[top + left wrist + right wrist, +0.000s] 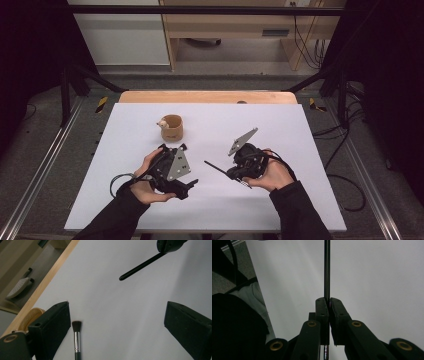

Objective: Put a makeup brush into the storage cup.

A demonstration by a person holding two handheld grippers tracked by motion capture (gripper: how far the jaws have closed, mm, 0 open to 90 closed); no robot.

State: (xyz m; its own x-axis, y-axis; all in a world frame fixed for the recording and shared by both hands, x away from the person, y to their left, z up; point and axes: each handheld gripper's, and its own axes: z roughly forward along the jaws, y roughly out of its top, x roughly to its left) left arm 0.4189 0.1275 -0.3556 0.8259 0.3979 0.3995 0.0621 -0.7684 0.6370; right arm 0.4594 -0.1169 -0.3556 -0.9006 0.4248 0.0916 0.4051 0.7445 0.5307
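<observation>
One white tbl (150, 210), wood edge; grey floor (55, 150).

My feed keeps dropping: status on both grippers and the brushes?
Right gripper shut on thin black brush handle. Left gripper open, second brush lying by its jaw. Wooden cup beyond, nothing blocking.

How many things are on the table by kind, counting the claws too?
Bristle brush, lying flat by the left claw: 1
Slender black handle, clamped in the right claw, its head hidden: 1
Wooden cup: 1
Claws, left open, right shut: 2
Total: 5
</observation>
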